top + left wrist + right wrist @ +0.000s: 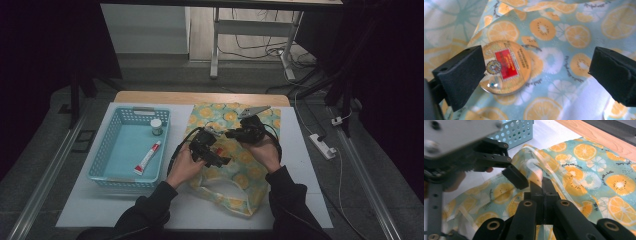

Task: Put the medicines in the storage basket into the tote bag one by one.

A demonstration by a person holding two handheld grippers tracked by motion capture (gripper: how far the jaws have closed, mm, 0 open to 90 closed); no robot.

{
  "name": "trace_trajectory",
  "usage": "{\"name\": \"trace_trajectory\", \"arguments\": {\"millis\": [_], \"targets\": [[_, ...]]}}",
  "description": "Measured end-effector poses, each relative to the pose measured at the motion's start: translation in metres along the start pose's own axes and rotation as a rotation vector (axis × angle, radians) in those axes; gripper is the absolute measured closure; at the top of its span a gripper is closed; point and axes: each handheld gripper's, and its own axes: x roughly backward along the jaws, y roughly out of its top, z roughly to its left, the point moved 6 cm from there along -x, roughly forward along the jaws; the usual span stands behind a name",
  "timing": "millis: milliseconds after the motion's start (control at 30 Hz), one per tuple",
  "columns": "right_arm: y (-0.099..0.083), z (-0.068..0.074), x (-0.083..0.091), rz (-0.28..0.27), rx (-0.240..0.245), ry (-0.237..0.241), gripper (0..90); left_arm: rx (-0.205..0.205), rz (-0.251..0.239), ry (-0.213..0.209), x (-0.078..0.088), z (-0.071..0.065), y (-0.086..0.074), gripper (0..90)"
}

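A citrus-print bag (235,160) lies flat on the white mat (310,200), its long axis running away from the person, its handle loop at the near end. The right gripper (541,187) has its jaws pinched on the bag's clear rim. The left gripper (536,72) has jaws spread wide, with a round tin (507,67) lying on the printed fabric, label up, beside its left jaw. Both hands meet over the bag's middle. To the left stands a blue basket (107,150) holding a tube (148,157) and a small jar (156,127); bare mat lies right of the bag.
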Motion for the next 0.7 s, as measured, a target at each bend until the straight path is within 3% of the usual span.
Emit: {"name": "trace_trajectory", "arguments": {"millis": [267,700], "targets": [[0.0,0.0,-0.001,0.003,-0.002,0.004,90.0,0.009,-0.04,-0.001,0.015,-0.001,-0.007,0.0],[0.0,0.0,0.0,0.001,0.001,0.004,90.0,-0.021,-0.043,-0.02,0.039,-0.002,-0.015,0.0]]}}
